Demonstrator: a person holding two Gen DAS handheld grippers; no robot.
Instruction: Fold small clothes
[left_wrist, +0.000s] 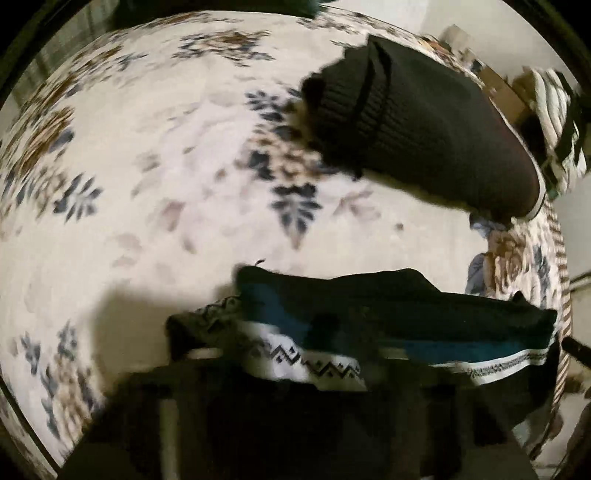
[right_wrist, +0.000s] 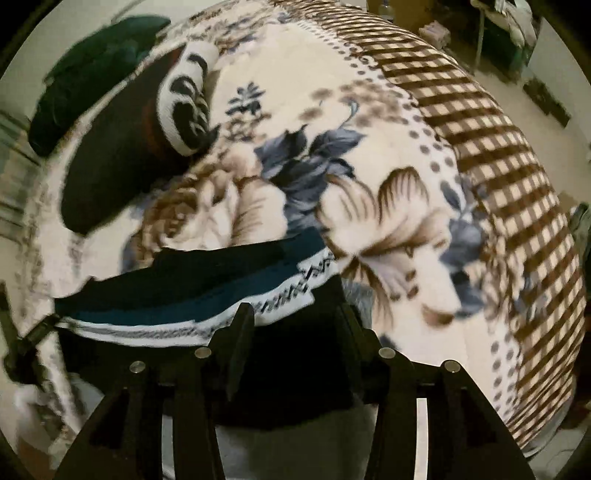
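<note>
Cloth covers my left gripper (left_wrist: 303, 384), which is lost in dark blur, so I cannot tell whether it is clenched or released. The small knit sweater (left_wrist: 369, 306), dark with a teal stripe and a white zigzag band, lies near the bed's (left_wrist: 147, 166) near edge, stretched between both hands. A black ribbed piece (left_wrist: 424, 122) sits well apart toward the far edge. My right gripper (right_wrist: 291, 317) is released, fingers spread with dark fabric between them, not pinched. To fold well, I judge both hems should be gripped firmly, kept level and taut, and the band edges matched before laying down.
</note>
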